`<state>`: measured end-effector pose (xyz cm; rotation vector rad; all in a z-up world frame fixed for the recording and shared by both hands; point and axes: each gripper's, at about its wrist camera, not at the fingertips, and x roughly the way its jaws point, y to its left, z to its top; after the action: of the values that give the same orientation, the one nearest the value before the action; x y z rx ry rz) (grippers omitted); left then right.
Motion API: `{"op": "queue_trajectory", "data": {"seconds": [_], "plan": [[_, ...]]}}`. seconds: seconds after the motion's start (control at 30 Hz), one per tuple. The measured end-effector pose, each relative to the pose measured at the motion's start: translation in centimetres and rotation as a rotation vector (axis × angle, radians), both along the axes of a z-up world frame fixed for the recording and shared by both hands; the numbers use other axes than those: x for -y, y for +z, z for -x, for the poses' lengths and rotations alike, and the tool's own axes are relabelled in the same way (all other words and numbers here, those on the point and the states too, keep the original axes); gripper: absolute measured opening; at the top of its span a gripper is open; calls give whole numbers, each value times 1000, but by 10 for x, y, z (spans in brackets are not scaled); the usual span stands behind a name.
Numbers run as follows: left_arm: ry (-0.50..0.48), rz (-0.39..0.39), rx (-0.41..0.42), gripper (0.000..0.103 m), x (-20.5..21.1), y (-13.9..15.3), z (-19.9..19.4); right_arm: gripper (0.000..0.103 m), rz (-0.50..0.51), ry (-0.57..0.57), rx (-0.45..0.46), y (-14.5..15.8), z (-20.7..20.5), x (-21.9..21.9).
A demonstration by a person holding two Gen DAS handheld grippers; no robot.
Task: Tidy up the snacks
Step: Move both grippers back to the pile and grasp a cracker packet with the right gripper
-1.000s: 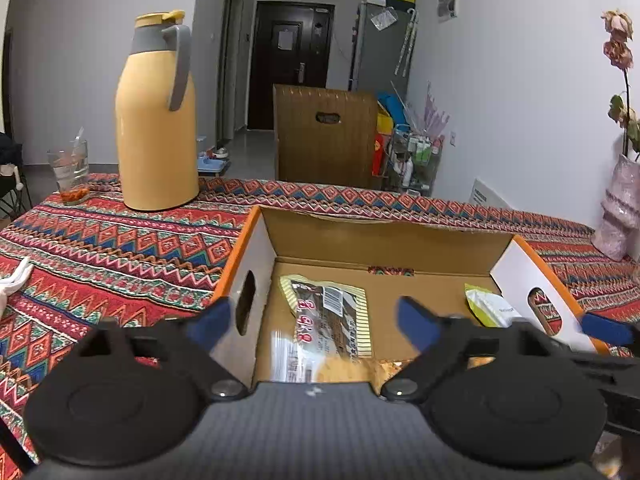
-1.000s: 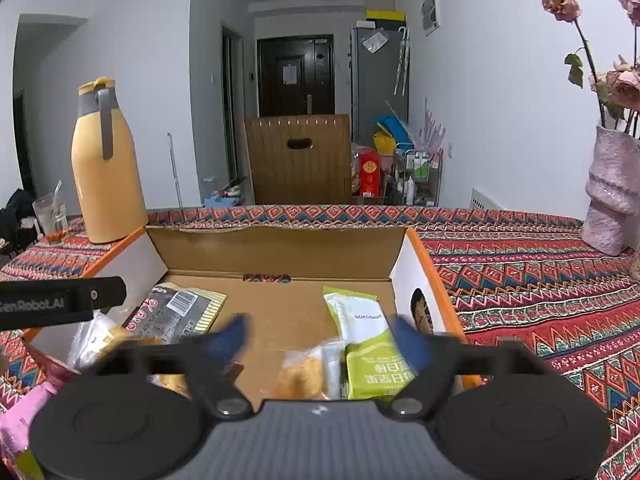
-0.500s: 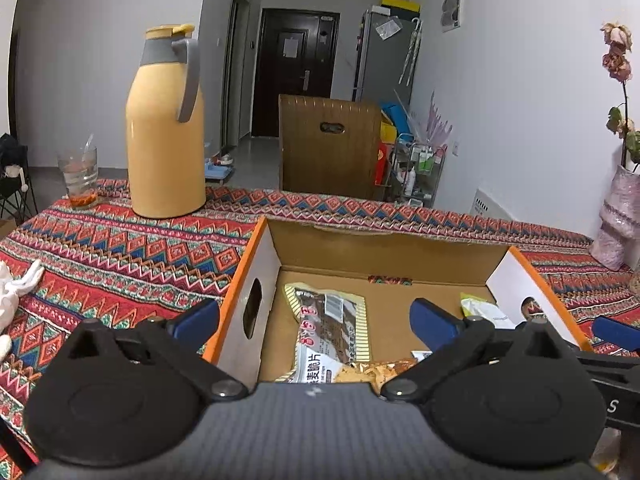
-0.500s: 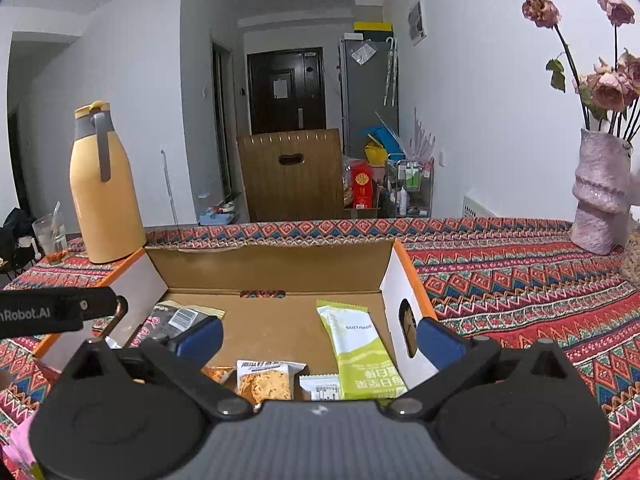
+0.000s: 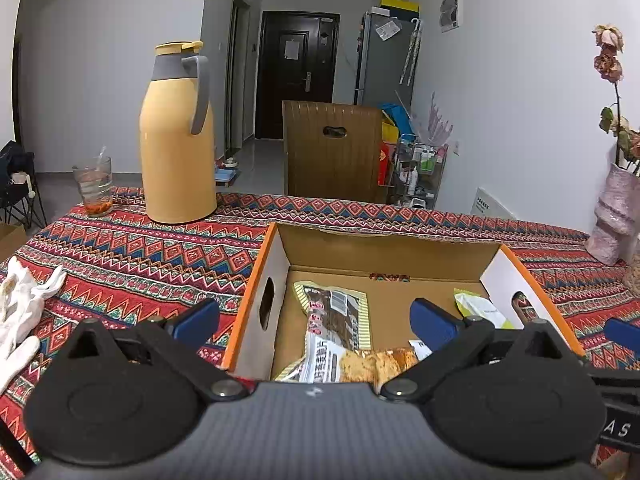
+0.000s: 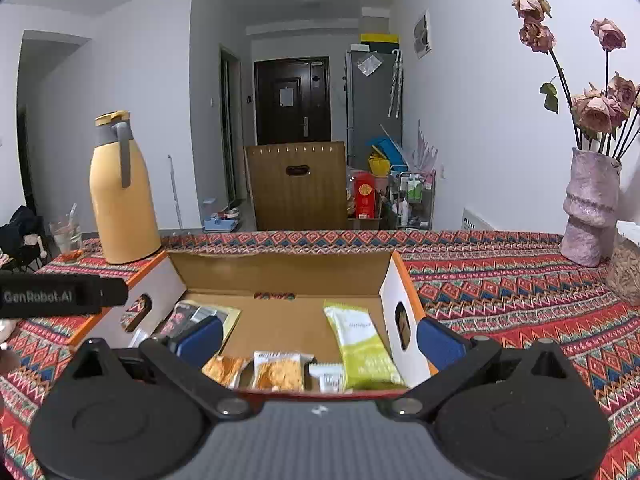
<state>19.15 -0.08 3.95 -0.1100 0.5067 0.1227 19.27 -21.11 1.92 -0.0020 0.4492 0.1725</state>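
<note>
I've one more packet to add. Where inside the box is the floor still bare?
Bare floor of the cardboard box: the middle patch between the dark snack bag and the green packet, back to the rear wall. The near edge is crowded: two orange cracker packs and a small white packet lie side by side.

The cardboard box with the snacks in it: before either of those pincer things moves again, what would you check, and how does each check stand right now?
1. Left gripper open and holding nothing: ok.
2. Right gripper open and holding nothing: ok.
3. Cardboard box open at the top, so the snacks can be reached: ok.
4. Green packet lying flat by the box's right wall, nothing on top: ok.
5. Dark packet lying flat near the left wall: ok.
6. Any snacks left outside the box on the tablecloth: cannot tell, the grippers hide the near edge.
</note>
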Motion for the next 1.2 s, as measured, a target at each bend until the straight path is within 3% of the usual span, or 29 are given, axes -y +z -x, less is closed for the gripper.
{"op": "queue_trajectory", "data": {"seconds": [0.43, 0.8, 1.2], "plan": [[-45, 11, -28, 103, -8, -9, 51, 103, 18, 14, -34, -12, 57, 14], [-53, 11, -106, 103, -19, -46, 82, 103, 13, -9, -119, -39, 91, 36], [-35, -6, -114, 103, -18, -72, 84, 103, 10, -104, -209, -61, 82, 53]]}}
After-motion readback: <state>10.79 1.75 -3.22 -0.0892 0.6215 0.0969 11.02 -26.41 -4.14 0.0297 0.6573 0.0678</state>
